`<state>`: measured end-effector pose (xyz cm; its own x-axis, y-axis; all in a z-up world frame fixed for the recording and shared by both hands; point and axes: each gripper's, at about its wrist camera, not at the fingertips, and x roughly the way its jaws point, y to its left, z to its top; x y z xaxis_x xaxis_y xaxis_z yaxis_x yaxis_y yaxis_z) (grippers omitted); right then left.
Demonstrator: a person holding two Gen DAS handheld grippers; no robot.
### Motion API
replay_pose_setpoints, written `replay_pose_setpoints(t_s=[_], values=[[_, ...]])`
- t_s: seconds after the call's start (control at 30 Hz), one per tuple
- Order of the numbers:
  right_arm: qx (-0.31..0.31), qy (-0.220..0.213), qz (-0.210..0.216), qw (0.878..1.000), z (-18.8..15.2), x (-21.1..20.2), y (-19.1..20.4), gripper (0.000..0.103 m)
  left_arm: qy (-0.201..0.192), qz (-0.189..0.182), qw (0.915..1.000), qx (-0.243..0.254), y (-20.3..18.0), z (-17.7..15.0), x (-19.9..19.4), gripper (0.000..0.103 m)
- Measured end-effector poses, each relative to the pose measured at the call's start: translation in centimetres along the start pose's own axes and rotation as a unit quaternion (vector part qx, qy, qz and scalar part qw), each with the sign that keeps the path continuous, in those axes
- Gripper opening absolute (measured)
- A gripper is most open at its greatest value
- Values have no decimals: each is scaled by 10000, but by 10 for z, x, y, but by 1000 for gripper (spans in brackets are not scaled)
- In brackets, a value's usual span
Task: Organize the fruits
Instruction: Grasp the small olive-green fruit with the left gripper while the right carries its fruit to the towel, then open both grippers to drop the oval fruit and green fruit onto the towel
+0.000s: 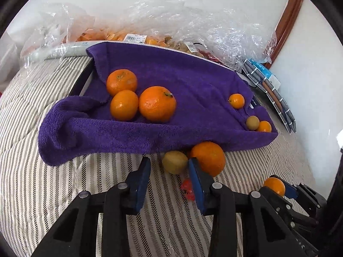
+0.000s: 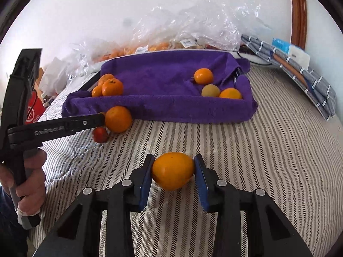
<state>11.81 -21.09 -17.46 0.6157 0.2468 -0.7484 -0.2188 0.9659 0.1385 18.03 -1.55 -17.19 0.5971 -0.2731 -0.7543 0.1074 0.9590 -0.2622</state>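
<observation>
An orange (image 2: 173,170) sits clamped between the right gripper (image 2: 173,178) fingers, over the striped bedspread (image 2: 268,150). At eleven o'clock, the left gripper (image 1: 169,176) gapes wide, empty, near a kiwi (image 1: 174,162) beside the purple towel (image 2: 167,81) holding other oranges.

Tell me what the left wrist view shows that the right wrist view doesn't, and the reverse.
Only the left wrist view shows the left tool head-on, open, with a yellow-green fruit just ahead of its tips, and all three oranges of the left cluster clearly.

Only the right wrist view shows the hand on the left tool's handle and a red box beyond the bed edge.

Both show the purple towel, the big orange in front of it, a small red fruit, and the orange fruit gripped in the right tool.
</observation>
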Motion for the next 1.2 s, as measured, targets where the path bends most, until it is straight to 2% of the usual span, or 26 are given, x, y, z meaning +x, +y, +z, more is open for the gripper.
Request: replay_pose_setpoints(t_s=[0.13, 0.33, 0.57, 0.87, 1.1, 1.2], values=[[-72, -7, 14, 10000, 0, 1, 5, 37, 18, -72, 10000, 24, -5, 1, 4, 26], [206, -80, 119, 9997, 1, -1, -6, 37, -72, -74, 9999, -2, -4, 0, 1, 25], [417, -115, 112, 9990, 8, -4, -18, 37, -381, 24, 9990, -220, 19, 3, -28, 25], [240, -749, -219, 9967, 59, -22, -28, 37, -892, 135, 9951, -408, 32, 44, -48, 25], [98, -909, -234, 9955, 97, -5, -32, 37, -944, 177, 9944, -446, 27, 80, -23, 25], [-21, -868, -413, 9954, 106, 11, -36, 37, -859, 210, 9950, -459, 23, 90, -4, 25]])
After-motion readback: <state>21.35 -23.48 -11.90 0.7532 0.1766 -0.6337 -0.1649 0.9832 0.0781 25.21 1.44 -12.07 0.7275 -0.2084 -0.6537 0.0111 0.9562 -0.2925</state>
